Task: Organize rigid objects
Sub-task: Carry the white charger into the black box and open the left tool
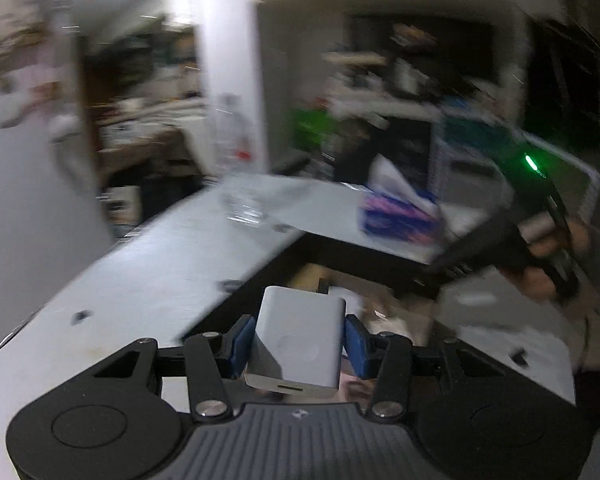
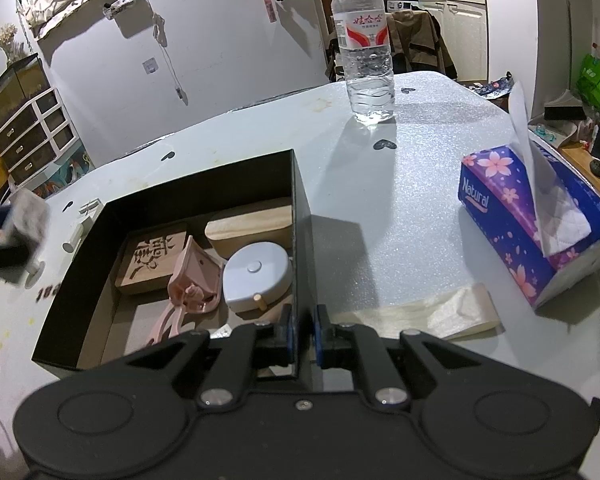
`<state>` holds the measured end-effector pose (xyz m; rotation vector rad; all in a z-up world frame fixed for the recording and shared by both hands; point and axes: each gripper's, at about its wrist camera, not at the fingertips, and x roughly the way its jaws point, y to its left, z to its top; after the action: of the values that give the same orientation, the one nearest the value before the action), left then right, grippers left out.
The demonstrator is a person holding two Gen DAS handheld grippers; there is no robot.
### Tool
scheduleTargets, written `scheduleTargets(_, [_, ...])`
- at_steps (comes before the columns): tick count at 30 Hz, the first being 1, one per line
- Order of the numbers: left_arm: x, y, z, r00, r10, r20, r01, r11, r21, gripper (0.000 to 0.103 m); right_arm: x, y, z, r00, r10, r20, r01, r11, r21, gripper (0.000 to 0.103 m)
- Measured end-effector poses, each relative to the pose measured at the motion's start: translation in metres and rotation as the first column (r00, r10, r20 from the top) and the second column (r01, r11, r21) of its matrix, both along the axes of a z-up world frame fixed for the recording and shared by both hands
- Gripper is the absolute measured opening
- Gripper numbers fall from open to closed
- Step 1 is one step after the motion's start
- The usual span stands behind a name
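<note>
Over the black box [image 2: 100, 280], near its left rim, my left tool [image 1: 300, 340] carries a white charger block [image 1: 300, 340], blue pads clamped on its two flat sides so it cannot slip while I swing it in. That tool tilts forward and down toward the box's inside. My right tool [image 2: 303, 332] is pinched together on the box's right wall, angled down, pinning it to the counter [image 2: 380, 200]. Inside the box already lie a wooden block [image 2: 150, 260], a pink clip [image 2: 192, 284] and a round white case [image 2: 258, 276].
</note>
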<state>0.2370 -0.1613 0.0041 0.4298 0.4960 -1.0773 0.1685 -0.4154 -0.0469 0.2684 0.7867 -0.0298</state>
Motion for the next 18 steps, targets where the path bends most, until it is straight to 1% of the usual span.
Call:
scheduleTargets(2, [-0.004,-0.016,-0.01,0.997,-0.077,0.017,0.076,0.994,0.074,0.049,0.0,0.0,0.0,1.0,-0.002,0.0,0.002,1.0,0.001,0.01])
scheduleTargets(4, [-0.005,-0.03,-0.022,0.99,-0.136,0.024,0.13,0.978,0.16,0.049,0.0,0.0,0.0,1.0,-0.002,0.001,0.002,1.0,0.003,0.011])
scheduleTargets(6, [0.0,-0.039,-0.032,0.986,-0.164,0.02,0.155,0.96,0.233,0.049,-0.001,-0.001,0.0,1.0,-0.003,0.002,0.003,1.0,0.006,0.011])
scheduleTargets(9, [0.009,-0.046,-0.042,0.981,-0.192,0.021,0.176,0.933,0.314,0.049,-0.001,-0.001,0.0,1.0,-0.002,0.002,0.002,1.0,0.007,0.011])
scheduleTargets(11, [0.015,-0.048,-0.044,0.978,-0.209,0.019,0.189,0.918,0.348,0.049,-0.001,-0.001,0.0,1.0,-0.002,0.002,0.002,1.0,0.009,0.011])
scheduleTargets(13, [0.021,-0.049,-0.042,0.974,-0.228,-0.007,0.215,0.908,0.36,0.049,-0.001,-0.001,0.0,1.0,-0.001,0.003,0.001,1.0,0.01,0.011])
scheduleTargets(18, [0.026,-0.052,-0.04,0.959,-0.279,-0.051,0.275,0.868,0.413,0.049,-0.001,-0.001,0.0,1.0,0.001,0.002,-0.001,1.0,0.012,0.011])
